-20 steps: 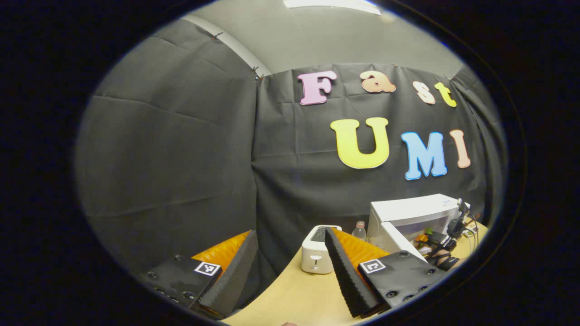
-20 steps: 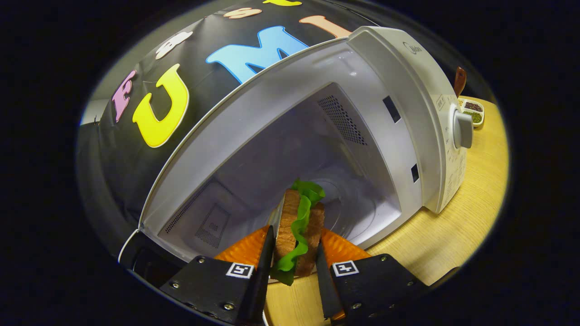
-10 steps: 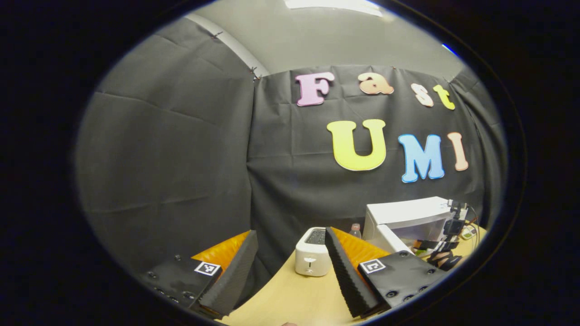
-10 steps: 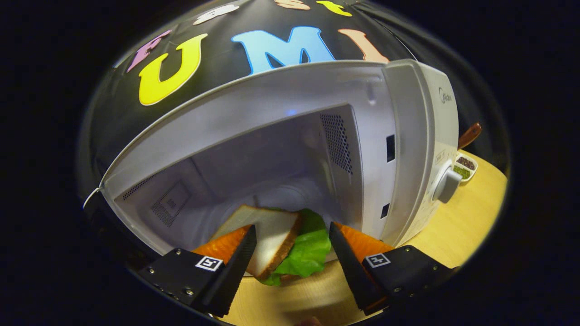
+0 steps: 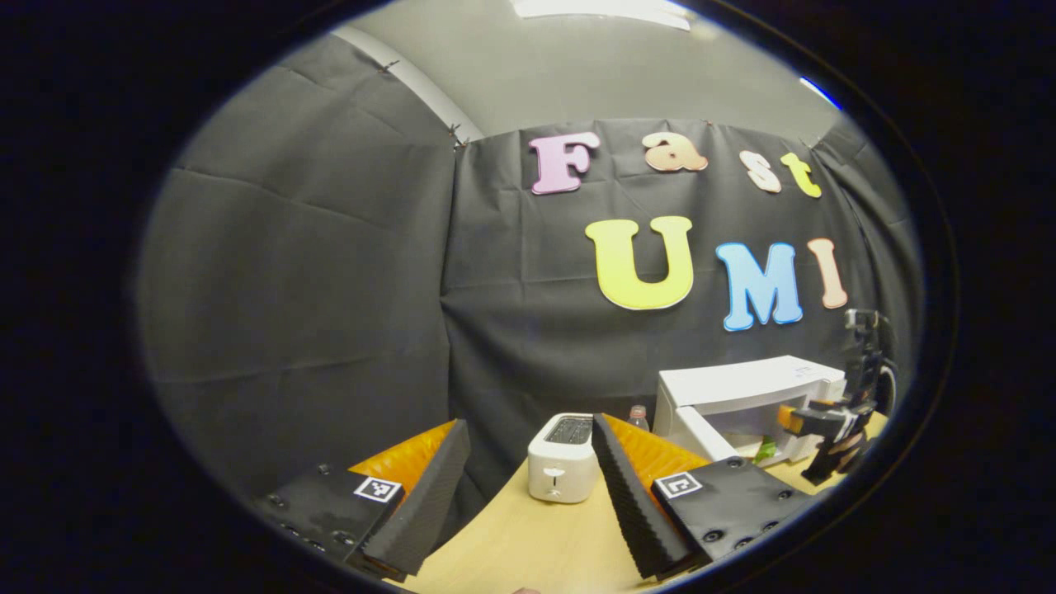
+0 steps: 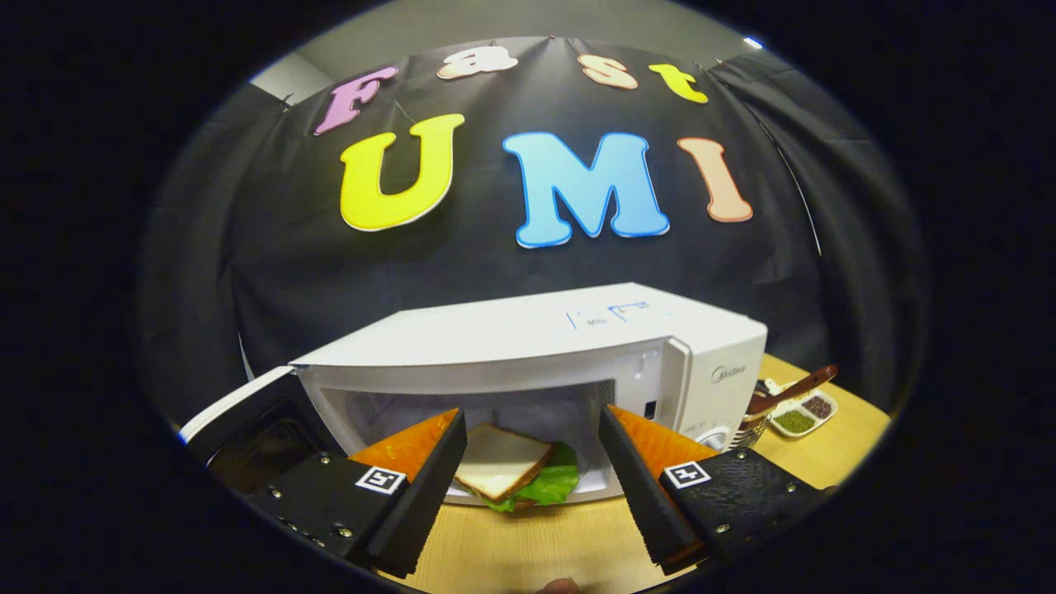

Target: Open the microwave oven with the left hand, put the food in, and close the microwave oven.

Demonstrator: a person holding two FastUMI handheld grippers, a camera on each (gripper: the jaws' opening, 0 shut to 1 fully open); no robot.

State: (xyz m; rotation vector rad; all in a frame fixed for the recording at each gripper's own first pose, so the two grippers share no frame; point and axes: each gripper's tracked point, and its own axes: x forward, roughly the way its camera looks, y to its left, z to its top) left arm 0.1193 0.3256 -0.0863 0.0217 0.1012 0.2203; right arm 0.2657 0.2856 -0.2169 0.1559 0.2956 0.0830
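The white microwave (image 6: 536, 342) stands with its door (image 6: 239, 404) swung open to the left. A sandwich (image 6: 507, 462) with white bread and green lettuce lies flat inside the cavity, at its front. My right gripper (image 6: 528, 462) is open in front of the cavity, drawn back from the sandwich. In the left gripper view the microwave (image 5: 742, 388) sits far right with its door (image 5: 701, 433) open, and the right gripper (image 5: 825, 421) hangs in front of it. My left gripper (image 5: 528, 470) is open and holds nothing, far from the microwave.
A white toaster (image 5: 561, 466) stands on the wooden table (image 5: 528, 544) ahead of the left gripper, a small bottle (image 5: 637, 415) behind it. To the right of the microwave are a divided dish of seasonings (image 6: 796, 412) and a brown-handled utensil (image 6: 792, 388).
The right gripper opened, left the sandwich lying in the microwave and drew back and up out of the cavity. The left gripper view shifted slightly.
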